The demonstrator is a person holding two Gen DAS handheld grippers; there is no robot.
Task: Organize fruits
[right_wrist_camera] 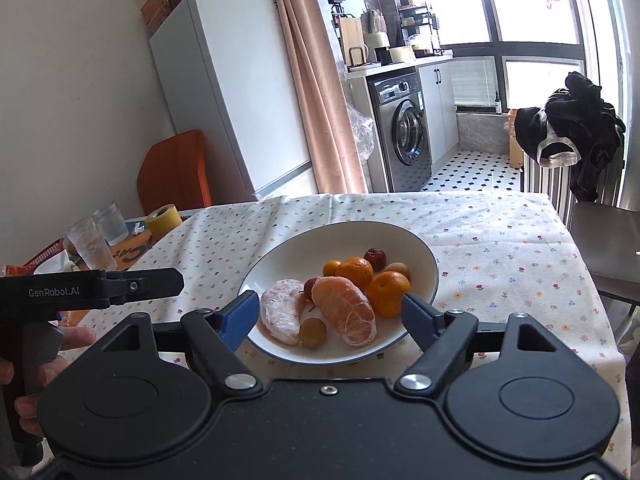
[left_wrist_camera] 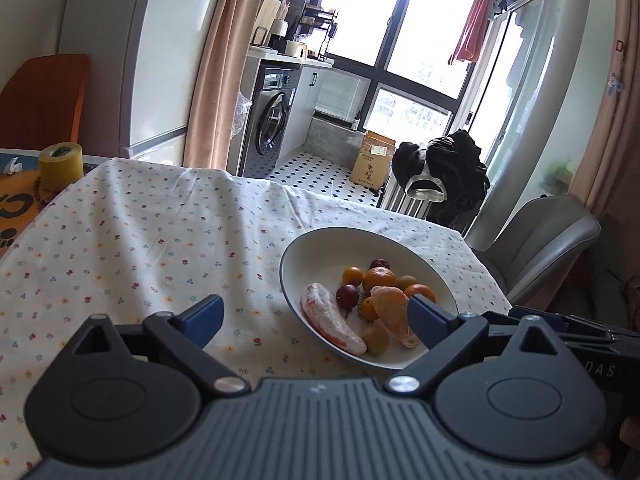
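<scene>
With all fruit already in the bowl [right_wrist_camera: 430, 280], both grippers, left [left_wrist_camera: 316, 322] & right [right_wrist_camera: 330, 318], hover empty, jaws spread wide; looks done, next prob. pull back.

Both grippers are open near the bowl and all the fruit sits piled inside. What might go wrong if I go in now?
1. The peeled orange and pale pomelo segment have no rind, so a hard squeeze would likely crush them.
2. The small yellow fruit touches both; grabbing either may send it rolling.
3. The left gripper and right gripper both aim at the bowl and may collide.
</scene>
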